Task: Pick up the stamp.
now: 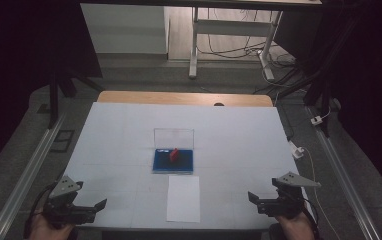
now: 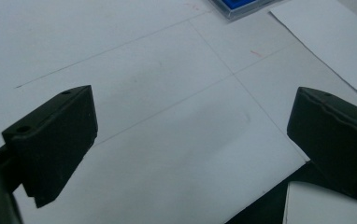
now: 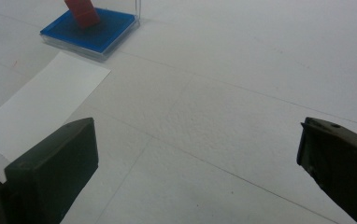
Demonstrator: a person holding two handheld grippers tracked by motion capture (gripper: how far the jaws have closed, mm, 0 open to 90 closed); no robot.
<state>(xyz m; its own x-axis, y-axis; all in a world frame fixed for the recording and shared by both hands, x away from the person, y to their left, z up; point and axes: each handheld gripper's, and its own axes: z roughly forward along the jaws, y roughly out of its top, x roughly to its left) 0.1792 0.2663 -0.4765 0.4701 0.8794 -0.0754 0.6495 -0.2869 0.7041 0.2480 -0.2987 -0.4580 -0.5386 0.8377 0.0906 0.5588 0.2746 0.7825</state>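
A clear case with a blue pad [image 1: 173,162] lies at the middle of the white table, its lid standing upright behind it. A small red block [image 1: 174,154] rests tilted on the pad, also seen as the red block [image 3: 82,11] on the blue pad [image 3: 90,30] in the right gripper view. A white paper sheet [image 1: 183,198] lies just in front of the case. My left gripper [image 1: 98,206] sits at the near left corner, open, jaws wide with bare table between them. My right gripper [image 1: 253,198] is at the near right, open and empty too.
The white table cover [image 1: 129,130] ends at a wooden strip [image 1: 184,98] at the far side. Metal rails [image 1: 29,170] run along both sides of the table. Desk legs and cables [image 1: 239,50] stand on the floor beyond.
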